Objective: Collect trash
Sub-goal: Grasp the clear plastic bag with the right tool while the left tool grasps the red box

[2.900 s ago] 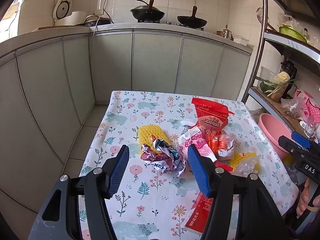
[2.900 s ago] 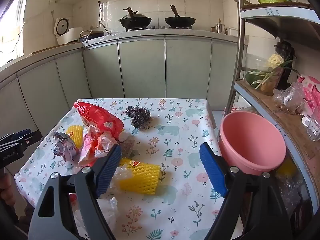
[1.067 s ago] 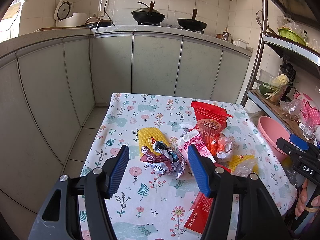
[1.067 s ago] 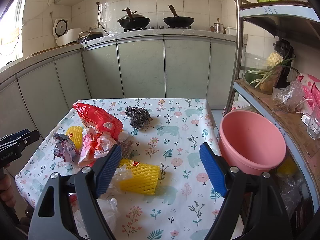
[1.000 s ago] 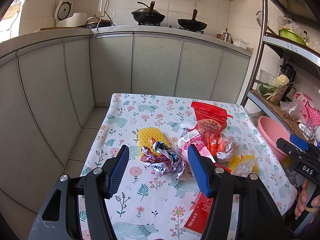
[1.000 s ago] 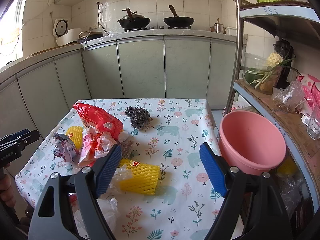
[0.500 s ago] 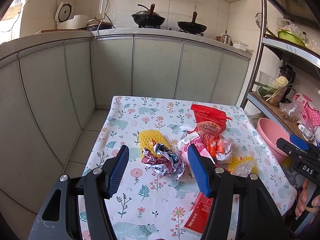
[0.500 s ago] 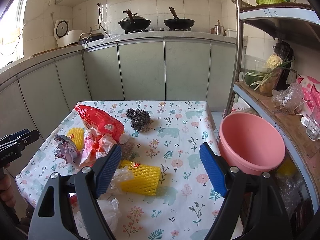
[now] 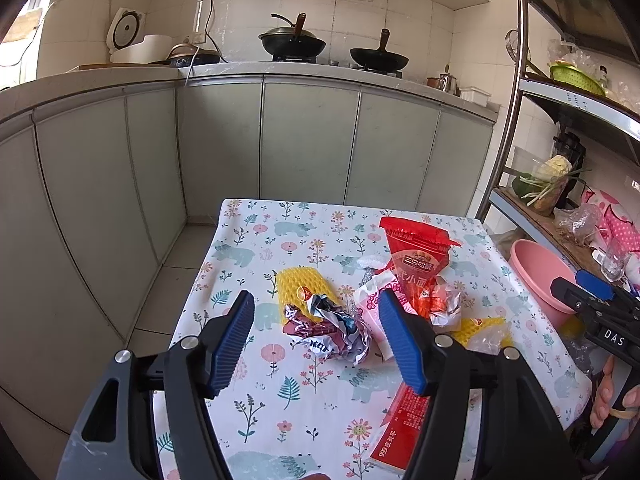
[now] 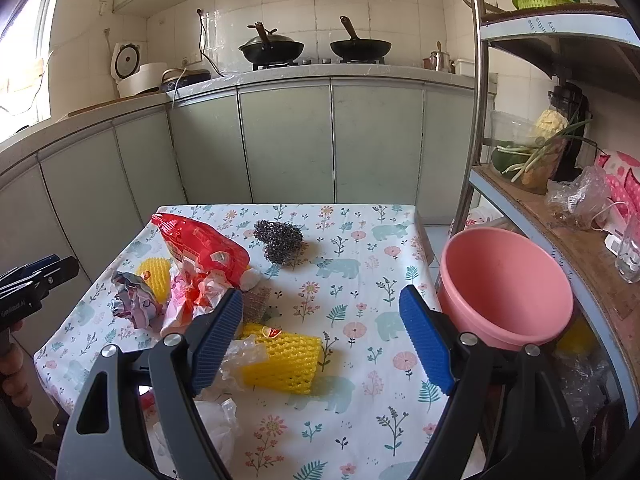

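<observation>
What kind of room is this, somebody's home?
Most likely a home kitchen. Two black woks sit on a stove on the tiled counter, a white rice cooker stands near the window, and a small table with a flowered cloth holds wrappers and other trash.

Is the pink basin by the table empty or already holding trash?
Empty as far as shown: in the right wrist view, the pink basin shows bare inner wall and bottom. The trash, such as the crumpled wrapper, lies on the table.

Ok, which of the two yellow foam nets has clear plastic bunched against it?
The yellow net nearest the right gripper, plastic at its left end. The other net lies behind the crumpled foil wrapper.
</observation>
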### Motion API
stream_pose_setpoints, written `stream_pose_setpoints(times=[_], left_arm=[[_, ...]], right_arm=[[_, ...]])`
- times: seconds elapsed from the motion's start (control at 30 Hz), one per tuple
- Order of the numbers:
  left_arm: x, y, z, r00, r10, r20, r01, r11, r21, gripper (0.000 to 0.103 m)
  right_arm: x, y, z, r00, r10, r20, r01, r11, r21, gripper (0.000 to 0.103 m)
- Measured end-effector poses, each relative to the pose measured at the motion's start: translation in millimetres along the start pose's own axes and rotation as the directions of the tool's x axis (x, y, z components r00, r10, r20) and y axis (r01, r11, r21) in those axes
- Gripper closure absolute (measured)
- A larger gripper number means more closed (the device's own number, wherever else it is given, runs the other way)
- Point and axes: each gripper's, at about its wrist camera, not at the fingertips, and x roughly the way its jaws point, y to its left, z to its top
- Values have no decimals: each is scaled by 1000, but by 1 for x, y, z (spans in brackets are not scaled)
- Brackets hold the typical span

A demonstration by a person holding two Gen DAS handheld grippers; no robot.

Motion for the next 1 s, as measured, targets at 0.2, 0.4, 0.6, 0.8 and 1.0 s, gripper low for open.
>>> stream_pose_setpoints(times=[0.2,0.4,0.6,0.8,1.0], left_arm=[[4,5,-2,999,-49,-17,49,999,15,34],[18,5,-8,995,-69,-72,72,997,42,34],[25,0,-14,990,-101,-95,107,992,61,34],[18,-3,-21,968,-220,-123,231,969,82,37],[3,-11,-31,922,-344,-179,367,923,114,38]], right_arm=[[4,-3,-2,999,28,-19,-28,999,16,22],[7,-6,-8,998,59,-27,-59,998,13,22],[12,-9,-14,997,57,-55,-57,998,5,22],[6,-16,-21,985,138,-104,-136,990,24,22],[-5,-11,-32,943,272,-193,-267,962,49,22]])
